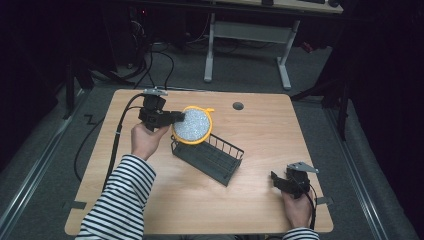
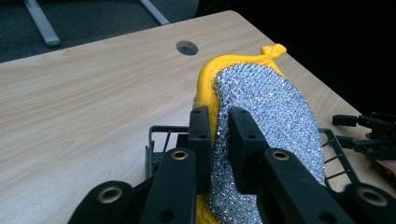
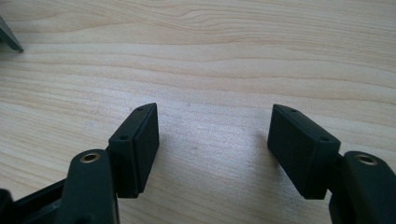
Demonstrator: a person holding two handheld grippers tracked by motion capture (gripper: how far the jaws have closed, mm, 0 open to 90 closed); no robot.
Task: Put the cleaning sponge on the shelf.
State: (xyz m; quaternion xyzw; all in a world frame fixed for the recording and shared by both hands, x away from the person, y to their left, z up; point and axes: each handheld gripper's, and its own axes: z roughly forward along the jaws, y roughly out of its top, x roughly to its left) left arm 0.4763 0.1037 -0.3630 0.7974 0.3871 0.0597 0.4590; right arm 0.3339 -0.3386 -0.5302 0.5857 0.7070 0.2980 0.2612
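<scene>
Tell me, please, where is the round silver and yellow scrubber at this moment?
In the high view the scrubber is left of the table's middle, clamped on edge in the left gripper, above the far left end of the black wire rack.

The table (image 1: 260,130) is lit evenly from above and looks bright, while the room around it falls into near darkness, with only a grey floor visible in the high view. In the right gripper view the wood grain is sharp and each jaw throws a soft, short shadow beside itself. In the left gripper view the silver scrubber (image 2: 275,116) sparkles with small glints, and the near jaws are slightly blurred.
</scene>
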